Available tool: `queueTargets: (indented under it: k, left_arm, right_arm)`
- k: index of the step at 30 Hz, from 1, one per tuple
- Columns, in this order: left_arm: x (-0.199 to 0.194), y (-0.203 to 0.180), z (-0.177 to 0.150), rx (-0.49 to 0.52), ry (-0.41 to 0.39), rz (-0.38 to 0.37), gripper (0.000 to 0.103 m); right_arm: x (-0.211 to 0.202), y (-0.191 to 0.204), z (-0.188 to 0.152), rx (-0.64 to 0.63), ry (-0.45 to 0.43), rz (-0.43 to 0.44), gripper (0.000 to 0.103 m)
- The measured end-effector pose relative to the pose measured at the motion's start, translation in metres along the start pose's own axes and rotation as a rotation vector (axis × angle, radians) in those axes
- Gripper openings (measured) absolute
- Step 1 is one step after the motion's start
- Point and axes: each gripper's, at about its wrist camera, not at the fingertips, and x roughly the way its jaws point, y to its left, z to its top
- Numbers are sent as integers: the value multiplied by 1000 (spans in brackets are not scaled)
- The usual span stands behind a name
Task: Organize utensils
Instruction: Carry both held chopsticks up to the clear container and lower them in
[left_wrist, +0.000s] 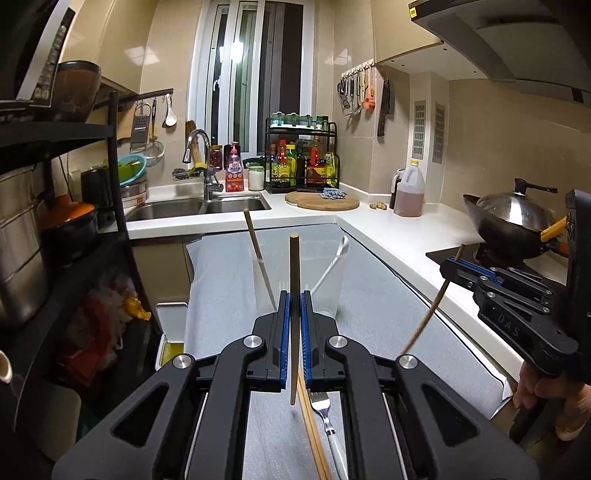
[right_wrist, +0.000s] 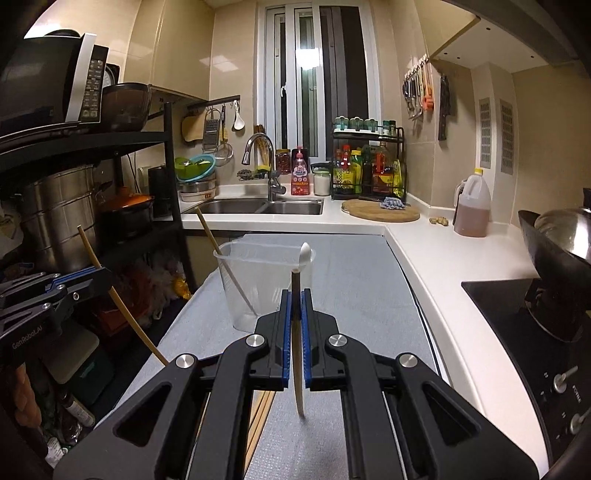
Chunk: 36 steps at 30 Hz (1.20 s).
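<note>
You are pinching one chopstick (left_wrist: 294, 280) upright in each gripper (left_wrist: 294, 306) (right_wrist: 295, 306), jaws pressed on them. The clear cup (right_wrist: 258, 280) is standing just ahead of both, slightly nearer your right one.

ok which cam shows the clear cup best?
Right wrist. The clear cup shows nearly whole there, rim to base, with a chopstick and a white spoon inside. In the left wrist view the cup is faint against the grey mat, its base hidden behind the left gripper.
</note>
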Motion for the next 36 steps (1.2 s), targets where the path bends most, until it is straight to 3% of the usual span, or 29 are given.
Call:
queueTargets:
  k: [10, 26, 31, 36]
  left_arm:
    - [18, 1, 55, 38, -49, -15, 6]
    - [53, 12, 159, 48, -135, -54, 6]
    - [73, 11, 174, 61, -148, -54, 6]
    - [99, 14, 166, 48, -116, -61, 6]
  right_arm:
    - [20, -2, 50, 7, -4, 74, 5]
    - [57, 13, 160, -44, -142, 121, 5]
    - [72, 15, 178, -52, -180, 106, 5]
    - [95, 11, 177, -42, -175, 97, 5]
